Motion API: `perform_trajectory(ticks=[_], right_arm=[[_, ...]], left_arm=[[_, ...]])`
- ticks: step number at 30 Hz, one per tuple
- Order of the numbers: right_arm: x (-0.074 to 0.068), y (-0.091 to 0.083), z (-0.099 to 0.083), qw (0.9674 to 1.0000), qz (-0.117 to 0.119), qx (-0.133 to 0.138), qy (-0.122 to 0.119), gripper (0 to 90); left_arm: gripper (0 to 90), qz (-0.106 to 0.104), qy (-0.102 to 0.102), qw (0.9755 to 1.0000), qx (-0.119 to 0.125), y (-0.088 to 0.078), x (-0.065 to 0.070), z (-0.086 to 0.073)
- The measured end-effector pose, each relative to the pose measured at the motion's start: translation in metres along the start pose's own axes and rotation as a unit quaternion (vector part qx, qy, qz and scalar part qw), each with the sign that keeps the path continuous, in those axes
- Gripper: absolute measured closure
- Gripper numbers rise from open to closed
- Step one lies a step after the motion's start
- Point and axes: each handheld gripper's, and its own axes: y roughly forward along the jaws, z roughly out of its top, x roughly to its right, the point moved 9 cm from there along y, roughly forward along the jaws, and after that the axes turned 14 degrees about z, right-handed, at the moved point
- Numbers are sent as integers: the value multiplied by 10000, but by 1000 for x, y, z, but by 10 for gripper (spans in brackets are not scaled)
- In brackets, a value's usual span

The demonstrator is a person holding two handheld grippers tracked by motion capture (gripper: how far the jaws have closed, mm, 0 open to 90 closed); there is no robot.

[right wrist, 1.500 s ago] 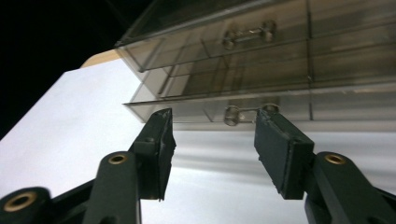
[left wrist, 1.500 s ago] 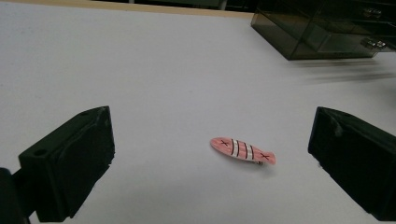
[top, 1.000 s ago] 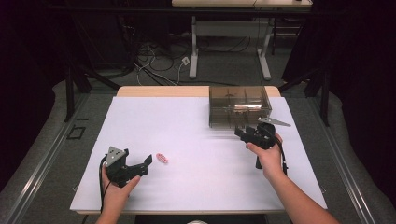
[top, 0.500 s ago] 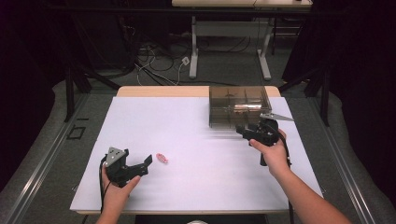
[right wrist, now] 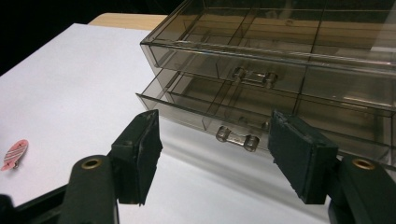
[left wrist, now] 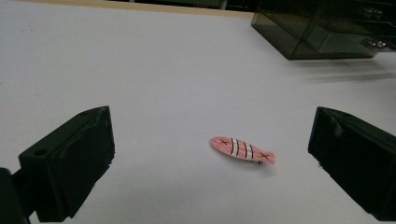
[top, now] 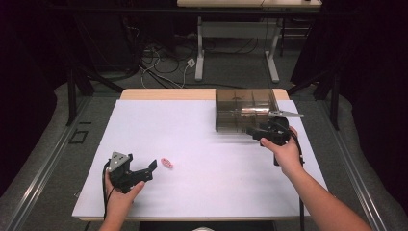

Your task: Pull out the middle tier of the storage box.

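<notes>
While the right tool (right wrist: 215, 158), jaws just widened and empty, faces the lower drawer handle (right wrist: 237, 137) of the organizer (top: 245, 108) near the tabletop's far right corner, the left tool (left wrist: 210, 163), jaws apart, should straddle the fish clip (left wrist: 242, 150) squarely near the front left.

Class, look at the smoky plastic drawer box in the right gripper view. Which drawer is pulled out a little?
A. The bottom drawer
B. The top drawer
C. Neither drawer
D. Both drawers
A: the bottom drawer juts forward past the top drawer of the drawer box.
</notes>
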Motion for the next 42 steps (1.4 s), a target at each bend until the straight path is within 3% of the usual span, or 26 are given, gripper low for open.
perform_trajectory(ticks=[8, 11, 26, 35, 42], right_arm=[[6, -1, 3, 9999, 76, -136, 62, 345], [9, -2, 7, 9998, 9, -169, -79, 352], [20, -1, 15, 9982, -271, -409, -341, 361], [28, 0, 18, 9974, -401, -498, -318, 363], [34, -1, 21, 9970, -466, -548, -281, 415]], left_arm=[[5, -4, -11, 10000, -14, 0, 0, 0], [5, -7, -2, 10000, -14, 0, 1, 0], [6, -15, 16, 10000, -28, 1, 1, -1], [6, -12, 16, 10000, -30, 1, 1, -1], [7, -13, 29, 10000, -40, 1, 1, -2]])
